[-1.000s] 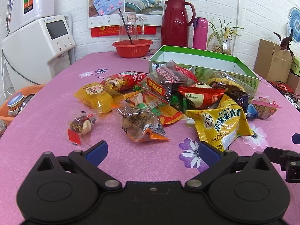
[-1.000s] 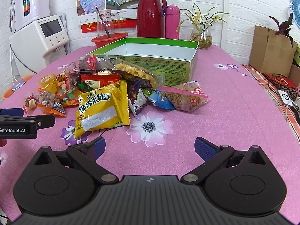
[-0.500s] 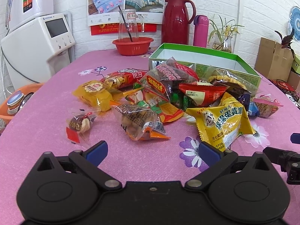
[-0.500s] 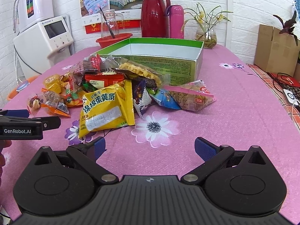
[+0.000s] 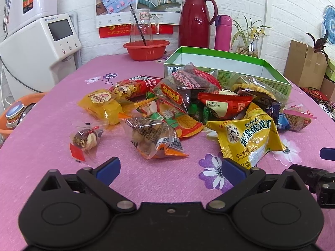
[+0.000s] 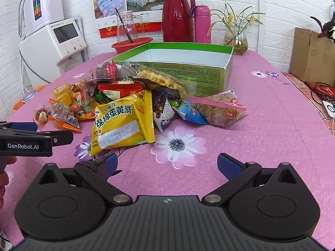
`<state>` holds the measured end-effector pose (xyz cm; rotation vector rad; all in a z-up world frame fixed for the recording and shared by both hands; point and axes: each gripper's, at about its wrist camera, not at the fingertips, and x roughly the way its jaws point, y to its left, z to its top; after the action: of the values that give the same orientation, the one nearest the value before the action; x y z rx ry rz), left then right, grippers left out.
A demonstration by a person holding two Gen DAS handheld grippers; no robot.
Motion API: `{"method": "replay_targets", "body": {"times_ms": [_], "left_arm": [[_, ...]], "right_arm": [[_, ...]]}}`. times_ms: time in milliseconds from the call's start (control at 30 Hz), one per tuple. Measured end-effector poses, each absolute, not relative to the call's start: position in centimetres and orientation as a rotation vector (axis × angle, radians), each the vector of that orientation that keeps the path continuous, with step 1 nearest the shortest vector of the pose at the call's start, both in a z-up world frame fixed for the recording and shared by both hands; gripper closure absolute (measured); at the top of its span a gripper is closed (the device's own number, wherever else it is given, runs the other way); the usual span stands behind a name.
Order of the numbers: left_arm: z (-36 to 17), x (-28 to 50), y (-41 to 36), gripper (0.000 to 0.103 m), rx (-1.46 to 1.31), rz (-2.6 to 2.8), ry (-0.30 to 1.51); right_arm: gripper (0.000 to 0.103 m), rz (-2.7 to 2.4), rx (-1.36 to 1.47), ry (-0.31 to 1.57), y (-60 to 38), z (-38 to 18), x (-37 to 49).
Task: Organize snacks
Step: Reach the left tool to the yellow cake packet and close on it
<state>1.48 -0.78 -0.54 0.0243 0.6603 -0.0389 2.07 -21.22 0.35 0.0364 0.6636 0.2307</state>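
Hovering low, your left gripper (image 5: pixel 170 165) and right gripper (image 6: pixel 167 163) both gape wide, holding nothing. The yellow egg-pie packet (image 6: pixel 122 123) lies just ahead of your right gripper, fronting the snack pile (image 5: pixel 178 104) on the pink tablecloth (image 6: pixel 272 125). Behind it stands the green box (image 6: pixel 188 71), then red thermos (image 6: pixel 178 12).

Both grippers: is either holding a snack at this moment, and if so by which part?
Nothing is held. The left gripper and right gripper are both open over bare tablecloth, short of the snack pile.
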Motion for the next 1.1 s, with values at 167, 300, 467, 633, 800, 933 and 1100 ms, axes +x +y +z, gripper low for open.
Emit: {"method": "replay_targets", "body": {"times_ms": [167,300,467,633,800,933,1100], "left_arm": [[-0.7,1.9,-0.8,0.000,0.023,-0.037,0.666],[-0.7,2.0,-1.0,0.000,0.030,-0.044,0.666],[-0.7,2.3,-1.1,0.000,0.032,-0.050,0.664],[-0.4,2.4,-0.5,0.000,-0.015,-0.108,0.652],[0.4,2.3,0.0,0.000,-0.112,-0.244,0.641],[0.8,2.6,-0.9,0.005,-0.129,-0.333,0.634],[0.6,4.3,-1.6,0.060,-0.166,-0.421,0.702]], "right_arm": [[0.000,0.232,0.034,0.668,-21.2,0.2,2.4],[0.000,0.233,0.035,0.669,-21.2,0.0,2.6],[0.000,0.239,0.038,0.667,-21.3,-0.1,2.8],[0.000,0.327,0.058,0.517,-21.7,0.3,2.2],[0.000,0.470,-0.003,0.534,-21.3,0.7,3.7],[0.000,0.500,-0.087,0.599,-20.3,0.1,5.3],[0.000,0.560,-0.073,0.623,-20.2,-0.1,6.1]]}}
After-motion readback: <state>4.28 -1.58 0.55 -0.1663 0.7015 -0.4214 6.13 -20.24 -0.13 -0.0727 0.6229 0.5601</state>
